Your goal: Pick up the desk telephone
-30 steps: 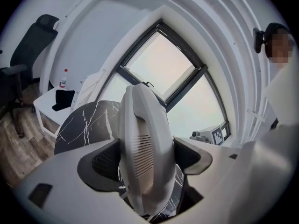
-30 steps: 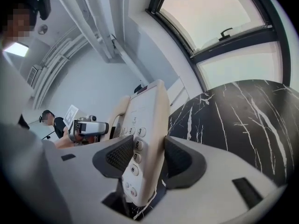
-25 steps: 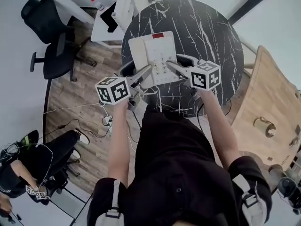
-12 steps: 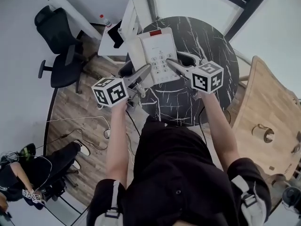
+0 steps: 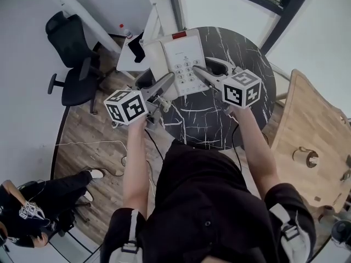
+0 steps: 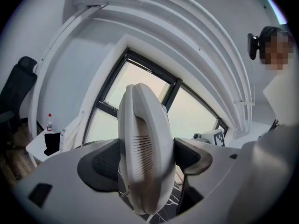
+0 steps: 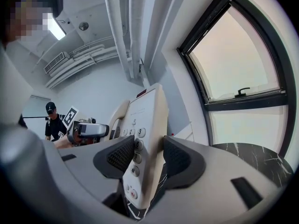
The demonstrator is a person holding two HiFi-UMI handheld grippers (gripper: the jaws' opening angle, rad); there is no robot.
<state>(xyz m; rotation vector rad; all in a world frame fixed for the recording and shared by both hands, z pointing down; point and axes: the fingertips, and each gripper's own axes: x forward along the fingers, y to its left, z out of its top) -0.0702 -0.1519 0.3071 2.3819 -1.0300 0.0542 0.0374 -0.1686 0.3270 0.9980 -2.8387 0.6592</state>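
The white desk telephone (image 5: 178,59) hangs in the air above the round black marble table (image 5: 241,108), keypad up and handset on its left side. My left gripper (image 5: 162,85) is shut on the handset side; in the left gripper view the handset (image 6: 140,125) stands between both pads of that gripper (image 6: 145,160). My right gripper (image 5: 202,73) grips the phone's right edge, its jaws closing. In the right gripper view the keypad body (image 7: 145,120) is pinched between the pads of that gripper (image 7: 148,158). A thin cord trails down from the phone.
A black office chair (image 5: 71,64) and a small white side table (image 5: 129,51) with a bottle stand at the left. A wooden table (image 5: 312,130) is at the right. A person (image 5: 27,221) sits on the floor at lower left. Cables lie on the wooden floor.
Both grippers have risen together with the telephone, lifting it off the marble table. The head view now looks from higher up, and the table appears smaller.
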